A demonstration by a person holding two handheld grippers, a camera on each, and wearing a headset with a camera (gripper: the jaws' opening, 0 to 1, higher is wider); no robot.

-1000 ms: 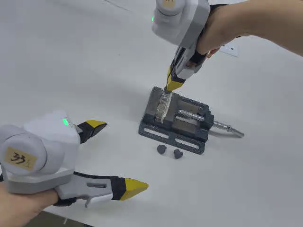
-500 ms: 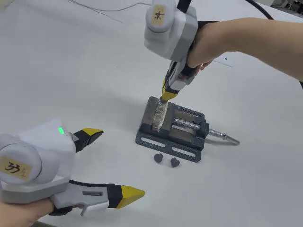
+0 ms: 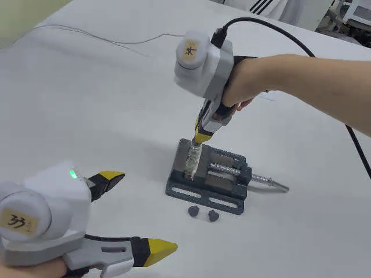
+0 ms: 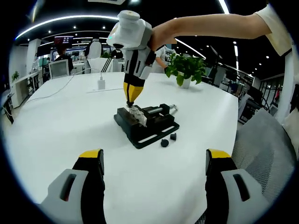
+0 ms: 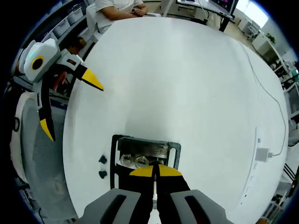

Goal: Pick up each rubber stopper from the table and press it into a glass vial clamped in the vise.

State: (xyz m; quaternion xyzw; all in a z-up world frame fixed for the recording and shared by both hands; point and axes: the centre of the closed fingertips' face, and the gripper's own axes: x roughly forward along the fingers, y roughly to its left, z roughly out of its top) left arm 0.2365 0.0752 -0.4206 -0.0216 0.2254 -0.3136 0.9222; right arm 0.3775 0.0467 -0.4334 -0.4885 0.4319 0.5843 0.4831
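Above the vise (image 3: 204,196), the right gripper (image 3: 200,138) is clenched, tips at a vial (image 3: 192,158). Nearer, the left gripper (image 3: 139,212) gapes wide; two stoppers (image 3: 194,211) lie beside the vise.

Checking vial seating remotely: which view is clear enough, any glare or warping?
Head view: even light, soft shadows, vials small and see-through. Left gripper view: fisheye bend, ceiling lights glare, vise sharp but small. Right gripper view: closest, own jaws cover some vials.

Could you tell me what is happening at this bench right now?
A person holds the right tongs, shut, tips down at the vials clamped in the vise. The left tongs hang open over the table. Two stoppers lie loose in front of the vise.
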